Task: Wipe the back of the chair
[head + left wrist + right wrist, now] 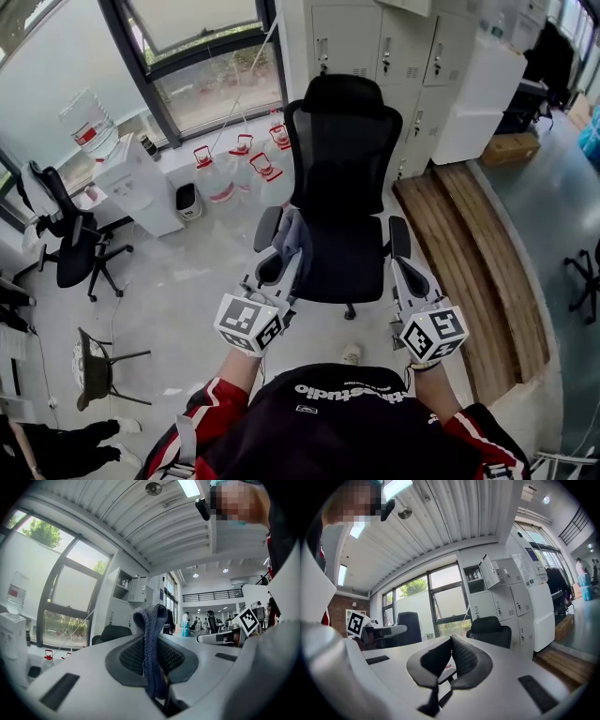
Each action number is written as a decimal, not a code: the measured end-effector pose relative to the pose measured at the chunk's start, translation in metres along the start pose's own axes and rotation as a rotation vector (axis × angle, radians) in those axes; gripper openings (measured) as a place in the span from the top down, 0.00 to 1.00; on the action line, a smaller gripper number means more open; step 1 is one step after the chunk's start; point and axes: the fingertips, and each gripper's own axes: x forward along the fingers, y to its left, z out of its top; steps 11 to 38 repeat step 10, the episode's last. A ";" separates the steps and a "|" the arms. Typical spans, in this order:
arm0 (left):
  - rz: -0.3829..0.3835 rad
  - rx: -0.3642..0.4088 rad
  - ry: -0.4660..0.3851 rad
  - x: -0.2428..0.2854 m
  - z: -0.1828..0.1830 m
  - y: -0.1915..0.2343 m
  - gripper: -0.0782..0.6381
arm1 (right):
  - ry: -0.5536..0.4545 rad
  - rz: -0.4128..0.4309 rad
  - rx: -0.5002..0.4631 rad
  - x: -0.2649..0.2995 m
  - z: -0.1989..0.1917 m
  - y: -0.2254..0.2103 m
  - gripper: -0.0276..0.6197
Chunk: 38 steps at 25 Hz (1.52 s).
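A black mesh office chair (342, 178) with a headrest stands just ahead of me, its seat turned my way; it also shows as the chair (490, 630) and the chair (112, 632) in the gripper views. My left gripper (291, 258) is shut on a folded blue-grey cloth (292, 234), which sticks up between the pads as the cloth (151, 639), near the chair's left armrest. My right gripper (401, 267) hovers by the right armrest; in its own view the right gripper (451, 641) has its pads touching with nothing between them.
A water dispenser (141, 183) and several water jugs (234, 164) stand by the window at left. A second black chair (66, 239) and a stool (94, 366) are at far left. White lockers (375, 47) are behind; wooden planks (478, 253) lie at right.
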 end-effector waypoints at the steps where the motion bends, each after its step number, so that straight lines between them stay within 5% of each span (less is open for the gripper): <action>1: -0.001 -0.001 0.000 -0.002 0.000 0.001 0.81 | 0.000 0.001 0.000 0.000 0.000 0.002 0.94; 38: -0.009 -0.010 0.001 -0.002 -0.001 -0.001 0.81 | 0.000 0.017 -0.002 0.001 0.001 0.007 0.94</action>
